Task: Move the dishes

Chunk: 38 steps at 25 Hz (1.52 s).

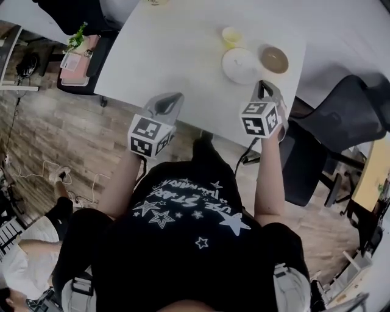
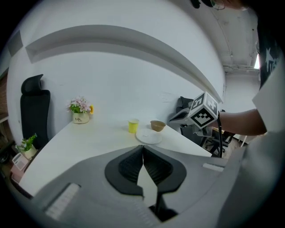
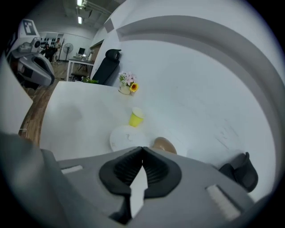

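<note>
Three dishes stand near the right end of the white table [image 1: 164, 49]: a white plate [image 1: 241, 65], a brown bowl [image 1: 275, 60] to its right and a yellow cup [image 1: 231, 36] behind it. My right gripper [image 1: 263, 86] hovers at the table's near edge just in front of the plate, shut and empty. My left gripper [image 1: 172, 98] hangs at the same edge further left, also shut with nothing in it. The left gripper view shows the plate [image 2: 149, 137], bowl [image 2: 157, 125] and cup [image 2: 133, 125] beyond its jaws. In the right gripper view the plate [image 3: 126, 137] and bowl [image 3: 164, 145] lie just past the jaws.
A flower pot [image 2: 80, 112] stands at the table's far end. Black office chairs stand to the right [image 1: 341, 116] and at the far left [image 1: 79, 18], one with a small plant [image 1: 76, 38] beside it. Another person sits on the wood floor [image 1: 36, 152] at lower left, near cables.
</note>
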Each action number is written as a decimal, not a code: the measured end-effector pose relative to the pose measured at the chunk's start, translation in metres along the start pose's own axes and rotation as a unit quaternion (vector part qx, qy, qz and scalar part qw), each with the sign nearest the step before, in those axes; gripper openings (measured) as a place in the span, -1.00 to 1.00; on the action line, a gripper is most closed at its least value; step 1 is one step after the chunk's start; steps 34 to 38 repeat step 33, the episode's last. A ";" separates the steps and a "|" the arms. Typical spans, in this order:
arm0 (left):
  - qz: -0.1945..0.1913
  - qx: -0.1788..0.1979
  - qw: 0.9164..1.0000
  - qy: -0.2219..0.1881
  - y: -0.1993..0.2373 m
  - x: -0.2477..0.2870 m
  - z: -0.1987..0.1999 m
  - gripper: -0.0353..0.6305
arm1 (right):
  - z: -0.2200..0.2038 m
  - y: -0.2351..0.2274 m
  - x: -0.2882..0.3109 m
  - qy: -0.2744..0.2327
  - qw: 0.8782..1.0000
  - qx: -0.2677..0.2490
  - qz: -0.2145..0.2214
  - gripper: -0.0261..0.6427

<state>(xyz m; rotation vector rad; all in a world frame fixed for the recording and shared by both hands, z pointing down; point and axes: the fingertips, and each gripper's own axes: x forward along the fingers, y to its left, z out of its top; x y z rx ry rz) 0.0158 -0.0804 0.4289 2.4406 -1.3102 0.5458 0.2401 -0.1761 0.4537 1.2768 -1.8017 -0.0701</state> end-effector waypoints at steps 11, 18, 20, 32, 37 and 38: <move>-0.009 0.001 1.000 -0.024 0.008 -0.073 -0.034 -0.86 | -0.003 0.054 -0.067 -0.003 0.999 0.047 -0.027 -0.91; -0.008 0.008 0.999 -0.044 0.004 -0.113 -0.056 -0.86 | -0.011 0.086 -0.109 -0.028 0.994 0.096 -0.043 -0.91; -0.003 0.012 0.999 -0.050 0.003 -0.125 -0.060 -0.86 | -0.012 0.097 -0.119 -0.039 0.991 0.120 -0.037 -0.91; 0.021 0.018 0.998 -0.061 -0.015 -0.193 -0.092 -0.86 | -0.029 0.158 -0.183 -0.053 0.985 0.166 -0.011 -0.91; 0.022 0.017 0.998 -0.061 -0.017 -0.199 -0.095 -0.87 | -0.031 0.162 -0.188 -0.054 0.984 0.168 -0.010 -0.91; 0.022 0.017 0.998 -0.061 -0.017 -0.199 -0.095 -0.87 | -0.031 0.162 -0.188 -0.054 0.984 0.168 -0.010 -0.91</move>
